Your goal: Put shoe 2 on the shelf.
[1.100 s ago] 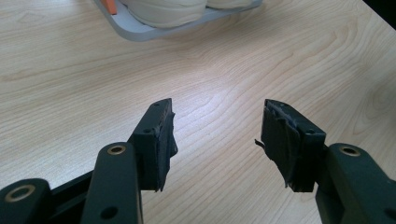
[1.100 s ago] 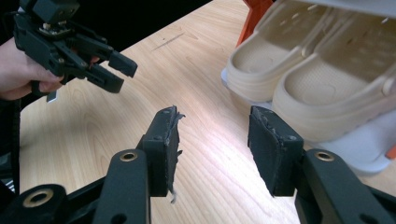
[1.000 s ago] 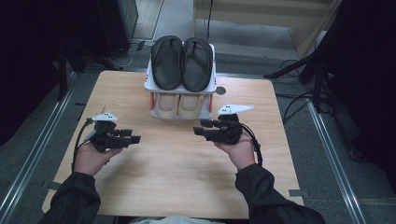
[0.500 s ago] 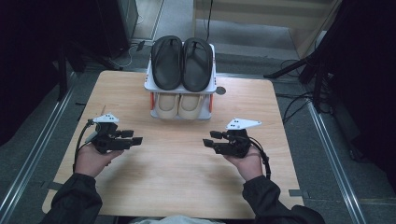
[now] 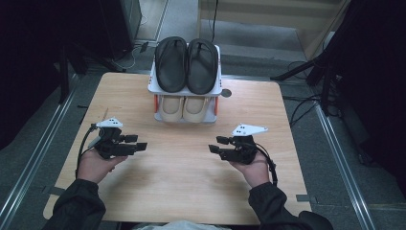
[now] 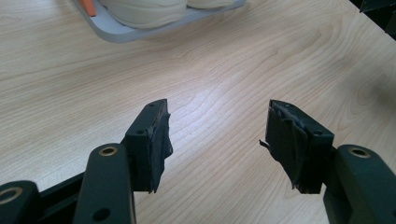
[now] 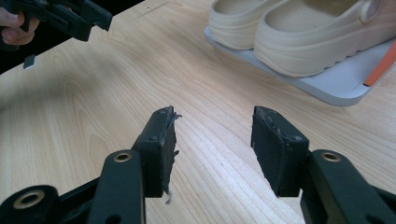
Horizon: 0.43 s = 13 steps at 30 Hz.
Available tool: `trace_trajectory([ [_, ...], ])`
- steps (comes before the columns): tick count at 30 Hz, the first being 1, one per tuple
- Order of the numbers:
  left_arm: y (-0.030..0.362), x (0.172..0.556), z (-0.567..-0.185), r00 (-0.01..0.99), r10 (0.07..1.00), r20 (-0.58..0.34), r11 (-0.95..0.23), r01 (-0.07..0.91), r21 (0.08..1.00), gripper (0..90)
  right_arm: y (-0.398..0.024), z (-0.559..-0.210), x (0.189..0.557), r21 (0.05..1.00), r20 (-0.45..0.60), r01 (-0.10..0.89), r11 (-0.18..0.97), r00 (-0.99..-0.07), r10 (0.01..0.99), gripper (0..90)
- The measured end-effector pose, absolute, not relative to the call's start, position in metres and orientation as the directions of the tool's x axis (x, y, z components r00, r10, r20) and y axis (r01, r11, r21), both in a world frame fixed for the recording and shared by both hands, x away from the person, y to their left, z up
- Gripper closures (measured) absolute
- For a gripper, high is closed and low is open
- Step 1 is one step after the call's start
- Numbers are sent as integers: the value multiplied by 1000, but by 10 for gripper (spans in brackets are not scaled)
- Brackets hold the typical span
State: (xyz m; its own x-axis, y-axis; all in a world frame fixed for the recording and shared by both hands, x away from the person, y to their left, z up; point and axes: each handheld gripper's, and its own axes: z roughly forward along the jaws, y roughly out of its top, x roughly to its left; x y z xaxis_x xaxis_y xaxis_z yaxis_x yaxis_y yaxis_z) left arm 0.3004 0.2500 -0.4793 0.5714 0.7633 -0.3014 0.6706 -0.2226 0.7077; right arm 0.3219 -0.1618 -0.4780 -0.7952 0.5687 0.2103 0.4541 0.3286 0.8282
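Both grippers hovered empty before the shoe rack (image 5: 186, 91).
Left gripper (image 5: 139, 145) and right gripper (image 5: 214, 146) had just been spreading their fingers; the cream clogs (image 5: 183, 108) at frame centre needed a square approach.

surface: wooden table (image 5: 191, 191) | on it: shoe rack (image 5: 186, 89), far middle

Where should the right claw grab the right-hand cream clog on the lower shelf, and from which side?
Likely the rounded end of the right cream clog facing the person. The right claw is open with nothing between its jaws, so come in low and level from the table's near side, one jaw inside the opening and one outside the wall. The black sandals on the upper tier of the shoe rack block access from above.
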Motion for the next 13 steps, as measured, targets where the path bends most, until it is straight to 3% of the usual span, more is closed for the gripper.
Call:
trace_trajectory([
  [9, 245, 301, -479, 567, 769, -296, -218, 667, 712, 372, -165, -478, 322, 827, 220, 464, 317, -787, 577, 483],
  [13, 247, 301, -479, 566, 768, -300, -209, 664, 718, 342, -166, -478, 324, 838, 220, 457, 299, -783, 582, 409],
])
